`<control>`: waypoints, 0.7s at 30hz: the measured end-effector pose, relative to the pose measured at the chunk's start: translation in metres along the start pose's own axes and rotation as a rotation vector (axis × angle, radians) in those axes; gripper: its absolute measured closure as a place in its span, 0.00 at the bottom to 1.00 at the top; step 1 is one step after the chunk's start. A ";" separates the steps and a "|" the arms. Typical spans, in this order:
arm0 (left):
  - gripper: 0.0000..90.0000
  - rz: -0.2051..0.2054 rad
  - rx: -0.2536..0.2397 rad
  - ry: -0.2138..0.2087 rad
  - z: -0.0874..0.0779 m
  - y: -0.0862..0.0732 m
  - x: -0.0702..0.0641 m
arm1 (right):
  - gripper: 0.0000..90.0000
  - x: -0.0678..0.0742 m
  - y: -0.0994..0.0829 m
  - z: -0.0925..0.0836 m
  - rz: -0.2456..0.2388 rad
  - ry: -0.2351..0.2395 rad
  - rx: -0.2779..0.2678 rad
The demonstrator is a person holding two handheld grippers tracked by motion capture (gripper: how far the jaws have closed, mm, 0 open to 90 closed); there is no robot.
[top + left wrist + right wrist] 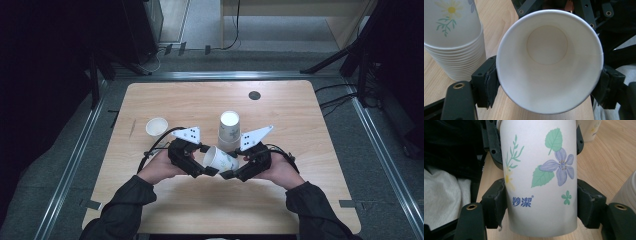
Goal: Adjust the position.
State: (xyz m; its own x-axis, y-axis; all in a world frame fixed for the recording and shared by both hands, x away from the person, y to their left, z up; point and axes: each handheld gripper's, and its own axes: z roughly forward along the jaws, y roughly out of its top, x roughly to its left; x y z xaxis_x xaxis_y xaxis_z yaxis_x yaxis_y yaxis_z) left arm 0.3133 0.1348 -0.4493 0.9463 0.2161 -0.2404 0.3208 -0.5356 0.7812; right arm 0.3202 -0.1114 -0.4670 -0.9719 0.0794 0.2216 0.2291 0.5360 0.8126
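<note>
Right now both hands meet near the table's (pixel 300 200) middle, slightly toward its near edge, forearms coming in from the near edge and angled inward, dark sleeves to the wrists. Left gripper (pixel 210 160) points right, right gripper (pixel 230 165) points left, tips facing each other with one cup (pixel 220 159) lying on its side between them, mouth toward the left hand (pixel 157 169), base toward the right hand (pixel 282 172).

Left gripper view: cup's open mouth (pixel 549 61) faces the camera, rim sitting between the two black pads (pixel 490 83), both pads against the rim; grasping the cup at its mouth end.

Right gripper view: cup's flowered wall (pixel 541 177) stands between the pads (pixel 496 205), pressed on both sides; clamped on the cup near its base end.

So the cup is held off the table by both tools at once.

Stack of cups (pixel 229 131) stands just behind the grippers, near the table's centre, close to the right gripper's grey plate. Single cup (pixel 156 127) stands upright toward the left edge, beyond the left hand, apart from it.
</note>
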 end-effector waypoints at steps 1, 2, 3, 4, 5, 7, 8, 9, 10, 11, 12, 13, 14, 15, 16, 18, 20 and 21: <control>0.24 0.006 0.002 0.002 -0.001 0.000 0.000 | 0.38 0.000 0.000 0.000 -0.002 -0.001 -0.001; 0.24 0.007 0.000 0.001 -0.001 0.000 0.000 | 0.38 0.000 0.000 0.000 -0.004 0.000 -0.003; 0.25 0.008 0.001 0.001 -0.001 0.000 0.000 | 0.38 0.000 0.000 0.000 -0.004 0.001 -0.002; 0.25 0.007 0.004 -0.001 -0.002 0.001 0.000 | 0.38 0.000 0.000 0.000 -0.005 -0.001 -0.004; 0.26 0.004 0.007 -0.002 -0.002 0.001 0.000 | 0.38 0.000 0.000 0.000 -0.004 0.000 -0.003; 0.26 -0.003 0.010 -0.011 -0.002 0.001 0.000 | 0.38 0.000 0.001 0.000 -0.003 0.001 -0.003; 0.26 -0.001 0.011 -0.008 -0.002 0.002 0.000 | 0.38 0.000 0.001 0.000 0.003 0.003 -0.002; 0.26 -0.002 0.013 -0.009 -0.002 0.002 0.000 | 0.38 0.000 0.001 0.000 -0.001 -0.001 -0.004; 0.26 0.001 0.016 -0.006 -0.002 0.003 0.000 | 0.38 0.000 0.001 0.000 -0.001 0.001 -0.004; 0.26 0.001 0.015 -0.003 -0.002 0.003 0.000 | 0.38 0.000 0.001 0.000 -0.002 -0.001 -0.004; 0.26 0.001 0.016 -0.004 -0.003 0.003 0.000 | 0.37 0.000 0.001 0.000 -0.004 -0.002 -0.006; 0.26 0.006 0.019 -0.002 -0.003 0.004 0.000 | 0.37 0.000 0.001 0.000 -0.002 -0.001 -0.007; 0.26 0.004 0.019 -0.004 -0.004 0.004 0.000 | 0.36 0.001 0.001 0.000 -0.002 -0.002 -0.009; 0.26 0.007 0.025 -0.004 -0.004 0.004 0.001 | 0.35 0.000 0.001 0.000 -0.002 -0.002 -0.005; 0.26 0.005 0.028 -0.004 -0.005 0.004 0.002 | 0.34 0.000 0.001 0.000 -0.001 -0.001 0.002; 0.26 -0.002 0.026 -0.006 -0.007 0.005 0.004 | 0.33 0.001 0.000 0.001 0.001 -0.018 0.018; 0.26 -0.002 0.024 -0.007 -0.011 0.005 0.004 | 0.32 0.001 -0.001 0.001 -0.005 -0.030 0.024; 0.26 0.001 0.021 0.002 -0.013 0.005 0.004 | 0.31 0.001 -0.001 0.001 -0.004 -0.031 0.025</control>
State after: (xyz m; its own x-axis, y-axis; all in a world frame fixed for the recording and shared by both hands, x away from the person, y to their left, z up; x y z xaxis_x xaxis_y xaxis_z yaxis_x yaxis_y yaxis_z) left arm 0.3186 0.1437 -0.4385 0.9466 0.2170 -0.2385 0.3206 -0.5525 0.7694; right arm 0.3191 -0.1113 -0.4677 -0.9741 0.1029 0.2015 0.2243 0.5573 0.7994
